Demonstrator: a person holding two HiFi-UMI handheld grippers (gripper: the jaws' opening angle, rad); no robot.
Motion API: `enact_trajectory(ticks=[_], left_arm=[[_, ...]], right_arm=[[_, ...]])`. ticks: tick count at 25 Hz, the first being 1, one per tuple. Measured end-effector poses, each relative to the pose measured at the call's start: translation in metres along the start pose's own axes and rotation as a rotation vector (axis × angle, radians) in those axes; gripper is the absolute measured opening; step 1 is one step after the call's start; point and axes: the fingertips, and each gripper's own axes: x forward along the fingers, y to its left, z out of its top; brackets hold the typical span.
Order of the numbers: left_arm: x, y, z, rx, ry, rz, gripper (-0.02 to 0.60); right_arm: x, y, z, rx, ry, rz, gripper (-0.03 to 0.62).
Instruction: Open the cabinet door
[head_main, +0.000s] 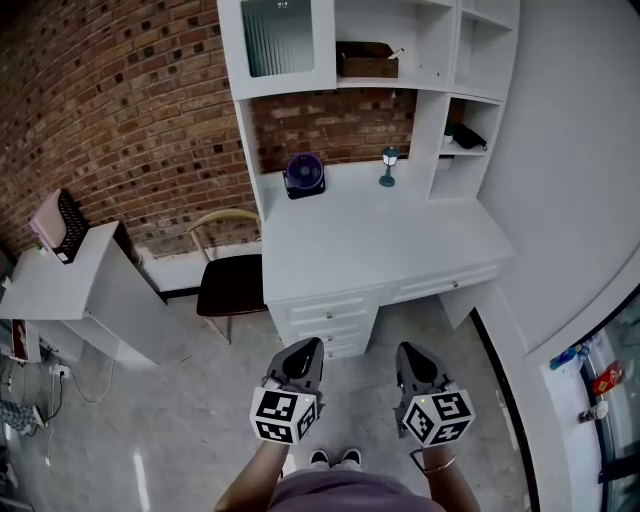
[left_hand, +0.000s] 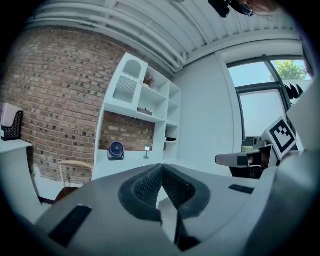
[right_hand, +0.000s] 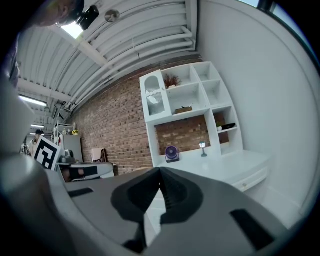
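The cabinet door (head_main: 278, 40), white-framed with ribbed glass, is closed at the top left of the white hutch over the desk (head_main: 370, 240). It also shows small in the left gripper view (left_hand: 126, 87) and the right gripper view (right_hand: 154, 97). My left gripper (head_main: 303, 347) and right gripper (head_main: 408, 352) hang side by side over the floor in front of the desk drawers, far below and short of the door. Both point toward the desk. The left gripper's jaws (left_hand: 161, 166) meet with nothing between them, and so do the right gripper's (right_hand: 160, 170).
On the desk stand a purple fan (head_main: 304, 174) and a small lamp (head_main: 389, 165). A brown box (head_main: 366, 60) sits in an open shelf beside the door. A chair (head_main: 230, 280) is tucked left of the drawers (head_main: 330, 315). A white side table (head_main: 70, 280) stands further left.
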Motion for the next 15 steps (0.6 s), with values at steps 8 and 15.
enact_trajectory(ticks=[8,15], left_arm=[[0.01,-0.015,0.005,0.011,-0.01,-0.008,0.007],[0.011,-0.028,0.001,-0.008,-0.005,0.015,0.087]], right_arm=[[-0.006,-0.018,0.009,0.0,-0.035,-0.013,0.039],[-0.013,-0.021,0.008,0.006,-0.028,0.029,0.079]])
